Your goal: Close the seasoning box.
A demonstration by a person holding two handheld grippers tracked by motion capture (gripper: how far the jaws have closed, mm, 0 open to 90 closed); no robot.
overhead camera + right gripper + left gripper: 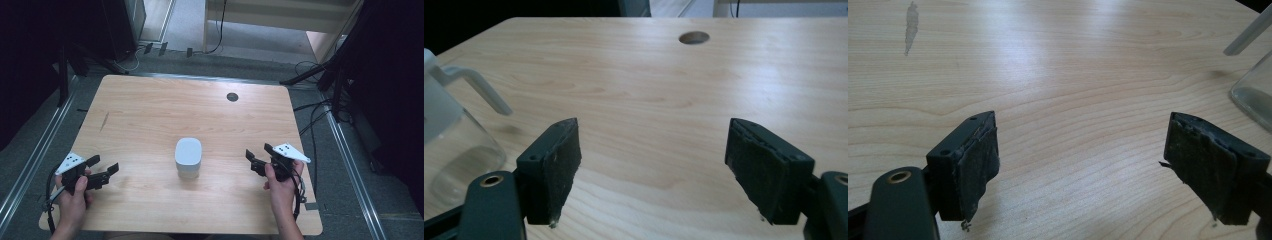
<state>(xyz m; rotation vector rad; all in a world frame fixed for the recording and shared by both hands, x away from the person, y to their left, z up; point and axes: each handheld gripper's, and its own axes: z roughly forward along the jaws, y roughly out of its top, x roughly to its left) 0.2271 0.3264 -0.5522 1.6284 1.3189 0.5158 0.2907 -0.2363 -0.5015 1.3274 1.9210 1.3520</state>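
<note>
A clear glass jug with a white lid (188, 157) stands upright near the middle of the table (150, 110), between the two tools and apart from both. The left tool (106, 166) rests low by the near left edge, its jaws spread wide and holding nothing; the right tool (255, 161) sits off to the jug's right, also released, jaws open on bare wood. In the right gripper view the jug (454, 135) shows a transparent wall, a white cap and a thin white handle reaching out to the side. Judging from that, it will be rigid, smooth and rather slippery, and breakable if knocked over or squeezed hard. It looks empty, so probably light, though the glass may give it some weight. The handle seems the natural place to take it, or across the lid and upper body with the worn jaw pads (979, 165) gripping square. From above, the lid hides the body and the handle cannot be made out; each gripper view cuts the jug (1255, 90) off at the frame edge, so its base and full shape stay unclear. A round hole (232, 97) lies farther back in the table.
</note>
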